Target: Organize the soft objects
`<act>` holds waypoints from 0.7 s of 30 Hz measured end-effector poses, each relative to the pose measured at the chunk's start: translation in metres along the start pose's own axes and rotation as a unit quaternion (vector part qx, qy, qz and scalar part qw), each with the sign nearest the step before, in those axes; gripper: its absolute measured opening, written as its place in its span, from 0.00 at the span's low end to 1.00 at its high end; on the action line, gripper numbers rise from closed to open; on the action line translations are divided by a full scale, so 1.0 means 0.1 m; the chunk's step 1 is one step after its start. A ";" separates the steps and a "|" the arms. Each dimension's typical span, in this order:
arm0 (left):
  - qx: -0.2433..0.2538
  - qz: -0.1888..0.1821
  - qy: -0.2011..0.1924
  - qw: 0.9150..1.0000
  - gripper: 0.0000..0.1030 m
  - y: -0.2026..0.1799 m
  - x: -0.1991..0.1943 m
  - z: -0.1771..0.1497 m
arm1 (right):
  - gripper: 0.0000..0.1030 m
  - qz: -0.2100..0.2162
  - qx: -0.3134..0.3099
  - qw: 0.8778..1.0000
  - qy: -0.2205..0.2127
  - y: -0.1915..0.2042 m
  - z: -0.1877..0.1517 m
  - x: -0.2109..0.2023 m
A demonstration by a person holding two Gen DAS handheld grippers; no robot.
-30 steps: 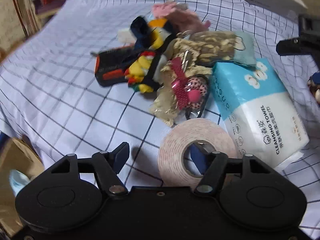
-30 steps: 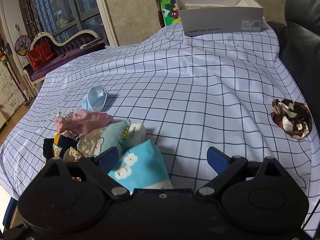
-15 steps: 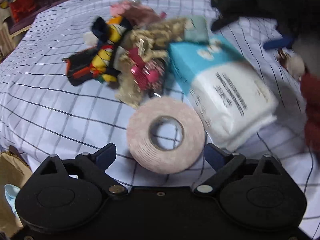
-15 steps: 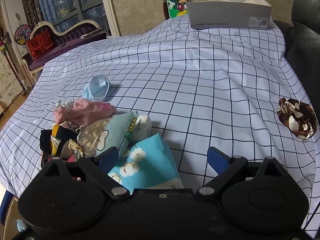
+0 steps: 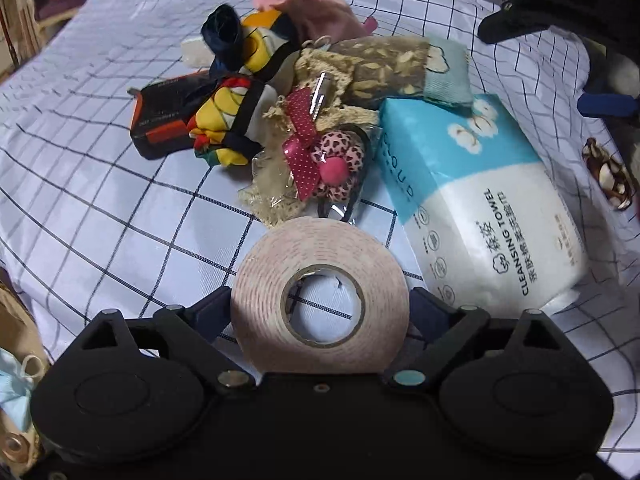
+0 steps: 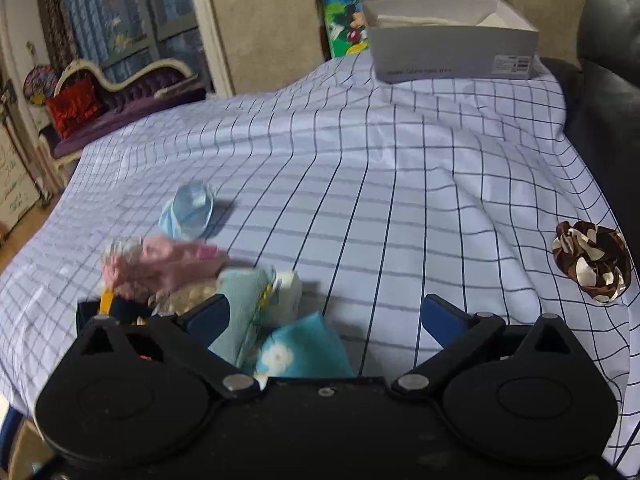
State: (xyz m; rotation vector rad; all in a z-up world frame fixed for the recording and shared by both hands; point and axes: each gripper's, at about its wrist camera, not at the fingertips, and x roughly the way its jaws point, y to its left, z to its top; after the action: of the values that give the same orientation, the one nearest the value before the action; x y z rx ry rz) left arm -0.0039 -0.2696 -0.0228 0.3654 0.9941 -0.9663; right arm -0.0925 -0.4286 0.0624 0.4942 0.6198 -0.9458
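A pink foam tape roll (image 5: 320, 294) lies flat on the checked cloth between the fingers of my left gripper (image 5: 320, 312), whose jaws stand at both sides of the roll. Behind it lies a pile: a bow with a leopard flower (image 5: 320, 156), a colourful scarf (image 5: 228, 120), a pink cloth (image 5: 316, 12), a brown and teal sock (image 5: 400, 68) and a cleansing towel pack (image 5: 480, 208). My right gripper (image 6: 324, 316) is open and empty above the towel pack (image 6: 300, 352) and sock (image 6: 244, 304).
A grey shoebox (image 6: 452, 36) stands at the far edge of the cloth. A brown scrunchie (image 6: 590, 260) lies at the right edge. A blue face mask (image 6: 188, 216) lies beyond the pile. A black and orange box (image 5: 160, 116) lies left of the scarf.
My left gripper moved forward around the tape roll and its fingers closed in to the roll's sides. My right gripper shifted slightly forward over the pile.
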 end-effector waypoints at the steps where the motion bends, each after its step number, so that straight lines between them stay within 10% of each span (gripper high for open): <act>1: -0.004 -0.006 -0.001 1.000 0.87 0.04 -0.01 0.00 | 1.00 0.000 0.007 1.000 -0.004 0.00 0.03 0.01; 21: -0.062 0.018 0.006 0.998 0.88 0.43 0.00 0.03 | 1.00 0.095 -0.035 0.994 0.037 0.97 0.82 0.77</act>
State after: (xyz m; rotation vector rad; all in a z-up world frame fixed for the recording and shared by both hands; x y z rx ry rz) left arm 0.0331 -0.2481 -0.0279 0.2845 1.0493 -0.8656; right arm 0.0470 -0.4777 0.0812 0.5189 0.6585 -0.7255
